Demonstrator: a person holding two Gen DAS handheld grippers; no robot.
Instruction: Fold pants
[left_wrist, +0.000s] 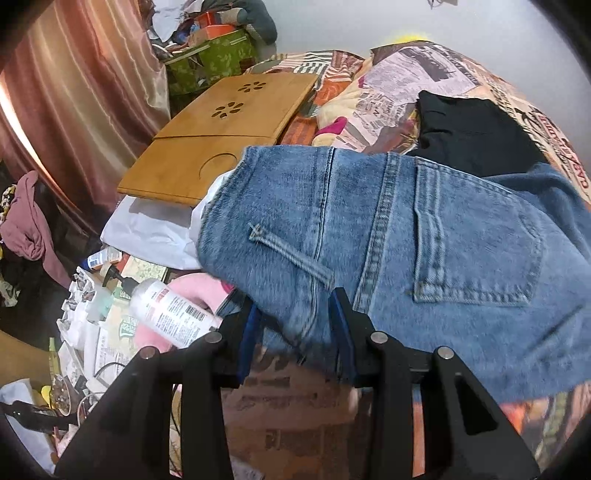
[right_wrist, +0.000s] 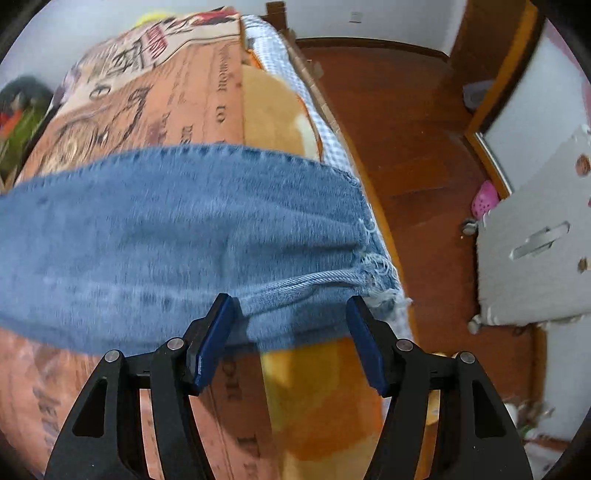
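The pants are blue denim jeans (left_wrist: 424, 236), lifted above a bed. In the left wrist view I see the waist end with a back pocket (left_wrist: 476, 240) and a belt loop (left_wrist: 291, 254). My left gripper (left_wrist: 297, 332) has its blue pads on either side of a bunched fold of the waistband and holds it. In the right wrist view the frayed leg hem (right_wrist: 376, 269) hangs across the frame. My right gripper (right_wrist: 291, 332) has its jaws wide apart, with the denim (right_wrist: 177, 229) lying between the pads (right_wrist: 214, 332).
A printed bedspread (left_wrist: 406, 74) covers the bed, with a folded black garment (left_wrist: 476, 129) on it. A bamboo lap tray (left_wrist: 221, 129) lies at the left. A lotion bottle (left_wrist: 170, 310) and clutter sit beside the bed. Wooden floor (right_wrist: 406, 147) lies to the right of the bed.
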